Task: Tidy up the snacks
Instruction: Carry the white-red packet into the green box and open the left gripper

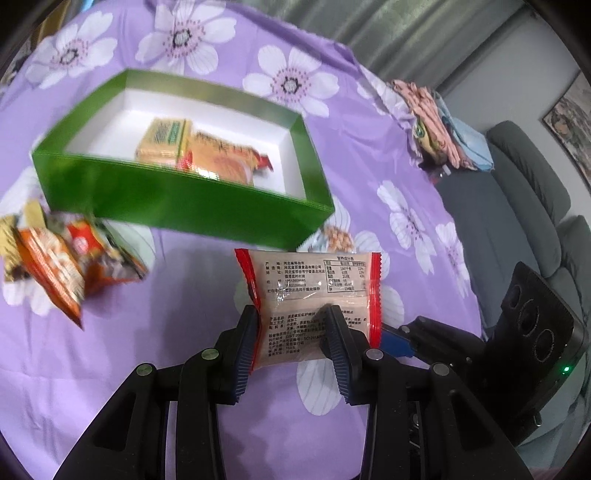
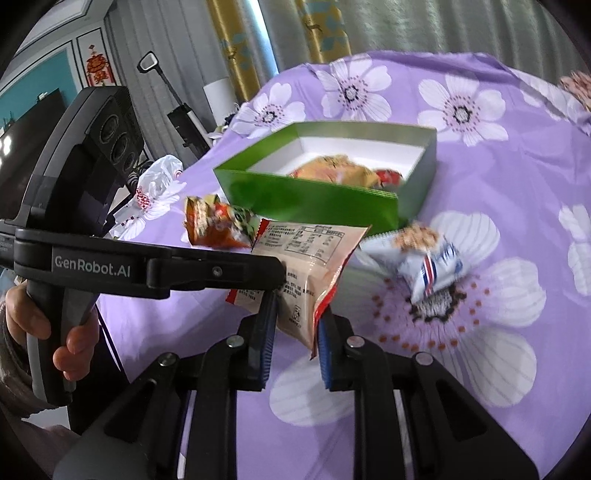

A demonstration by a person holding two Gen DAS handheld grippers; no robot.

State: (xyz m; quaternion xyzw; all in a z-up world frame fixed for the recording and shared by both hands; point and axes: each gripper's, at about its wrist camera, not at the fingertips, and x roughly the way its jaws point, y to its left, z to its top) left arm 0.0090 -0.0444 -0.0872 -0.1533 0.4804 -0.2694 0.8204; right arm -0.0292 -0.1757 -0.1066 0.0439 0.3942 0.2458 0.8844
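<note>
A pink snack packet (image 1: pixel 310 295) is clamped by both the left gripper (image 1: pixel 291 314) and right gripper (image 2: pixel 295 314), held above purple cloth (image 1: pixel 147 369) near a green box (image 1: pixel 177 203).

1. You have soft, even indoor light in both views, with no hard shadows on the purple floral cloth (image 1: pixel 192 387).
2. Daylight glows through the curtains (image 2: pixel 424 26) at the top of your right wrist view.
3. Motion blur smears the green box (image 1: pixel 177 199) and the loose snack packets (image 1: pixel 66 258) in your left wrist view; the blue-and-white packet (image 2: pixel 428 266) is just as smeared in the right.
4. The held wrapper (image 1: pixel 314 291) stays sharp, with faint glare on its plastic.
5. Fisheye bending curves the edges, and the corners fall to black.
</note>
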